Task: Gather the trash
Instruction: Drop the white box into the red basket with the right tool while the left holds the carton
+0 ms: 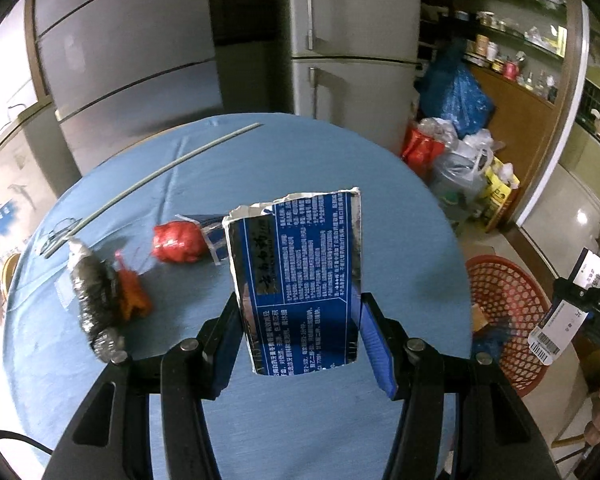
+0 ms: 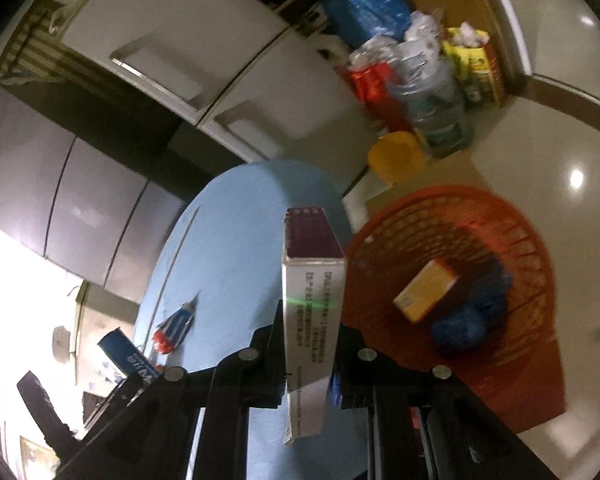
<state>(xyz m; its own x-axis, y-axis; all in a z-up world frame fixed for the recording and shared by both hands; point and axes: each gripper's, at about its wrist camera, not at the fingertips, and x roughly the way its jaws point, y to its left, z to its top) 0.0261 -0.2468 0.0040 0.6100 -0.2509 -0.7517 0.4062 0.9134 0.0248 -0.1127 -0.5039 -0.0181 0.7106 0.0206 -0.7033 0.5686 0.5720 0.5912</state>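
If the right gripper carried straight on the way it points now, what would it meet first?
Probably the blue table, near its edge. The right gripper, shut on a white and purple box, aims there; the red basket sits just right. Depth is unclear.

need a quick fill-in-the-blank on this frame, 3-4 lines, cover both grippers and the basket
1. The left gripper holds a torn box printed mainly in ____.
2. The right gripper is shut on a narrow white box whose top face is ____.
3. The red mesh basket stands on the ____, beside the round table.
4. In the basket lie a blue crumpled wad and a ____ box.

Missing words: blue; purple; floor; yellow
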